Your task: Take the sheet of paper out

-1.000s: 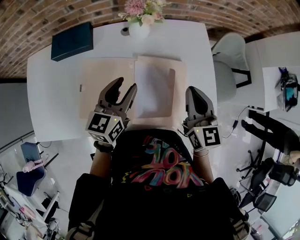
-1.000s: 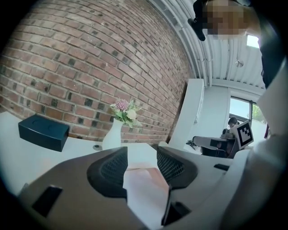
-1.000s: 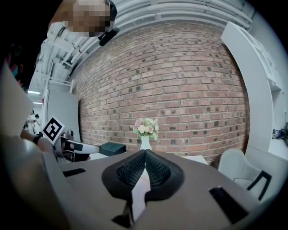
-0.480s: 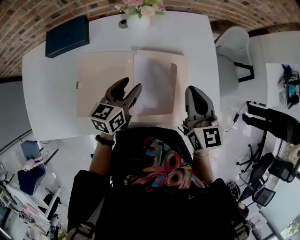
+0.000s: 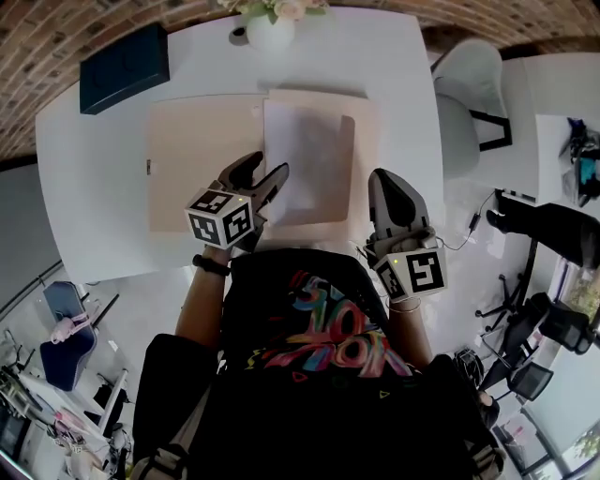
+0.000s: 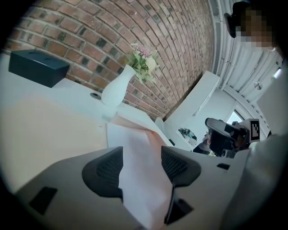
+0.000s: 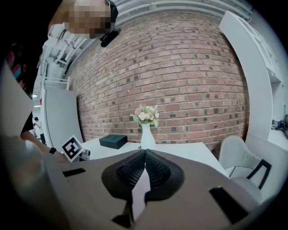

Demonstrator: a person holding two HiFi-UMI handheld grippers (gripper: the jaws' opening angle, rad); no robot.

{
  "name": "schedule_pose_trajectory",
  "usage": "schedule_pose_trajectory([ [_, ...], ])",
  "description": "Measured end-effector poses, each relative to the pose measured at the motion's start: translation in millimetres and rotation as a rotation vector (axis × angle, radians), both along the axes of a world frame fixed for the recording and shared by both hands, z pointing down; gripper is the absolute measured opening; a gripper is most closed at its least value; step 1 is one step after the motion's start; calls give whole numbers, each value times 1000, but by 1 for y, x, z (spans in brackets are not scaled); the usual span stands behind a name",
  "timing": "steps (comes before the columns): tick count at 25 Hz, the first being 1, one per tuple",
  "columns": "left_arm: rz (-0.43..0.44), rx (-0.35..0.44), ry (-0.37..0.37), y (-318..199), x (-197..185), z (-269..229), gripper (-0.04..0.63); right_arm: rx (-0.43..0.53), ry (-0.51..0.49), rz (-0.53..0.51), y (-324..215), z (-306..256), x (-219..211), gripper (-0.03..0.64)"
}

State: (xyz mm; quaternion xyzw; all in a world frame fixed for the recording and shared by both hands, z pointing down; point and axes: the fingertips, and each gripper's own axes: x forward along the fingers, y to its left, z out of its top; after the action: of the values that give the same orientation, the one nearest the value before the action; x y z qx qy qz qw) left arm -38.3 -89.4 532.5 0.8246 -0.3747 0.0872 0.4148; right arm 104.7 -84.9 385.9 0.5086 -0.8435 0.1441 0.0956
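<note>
A white sheet of paper [image 5: 309, 150] lies in an opened beige folder [image 5: 192, 159] on the white table [image 5: 94, 206]. My left gripper [image 5: 267, 169] is low over the sheet's near left edge. In the left gripper view its jaws [image 6: 141, 157] are opening, and the paper [image 6: 135, 143] runs between the two pads, which do not press on it. My right gripper [image 5: 389, 180] hovers just past the folder's right edge. In the right gripper view its pads [image 7: 145, 155] meet, with only a thin pale sliver showing below them.
A white vase with flowers [image 5: 270, 28] stands at the table's far edge and a dark box [image 5: 124, 67] at the far left corner. A white chair [image 5: 469, 94] sits to the right. A brick wall [image 7: 180, 67] backs the table.
My left gripper has come down toward the table and rolled, and its jaws now straddle the paper's near left edge. The right gripper has barely shifted.
</note>
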Motion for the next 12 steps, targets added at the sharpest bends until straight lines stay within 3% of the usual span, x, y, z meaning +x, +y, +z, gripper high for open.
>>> schedule_pose_trajectory([
  [12, 13, -174, -8, -2, 5, 40, 287, -28, -13, 38, -6, 8, 8, 20],
])
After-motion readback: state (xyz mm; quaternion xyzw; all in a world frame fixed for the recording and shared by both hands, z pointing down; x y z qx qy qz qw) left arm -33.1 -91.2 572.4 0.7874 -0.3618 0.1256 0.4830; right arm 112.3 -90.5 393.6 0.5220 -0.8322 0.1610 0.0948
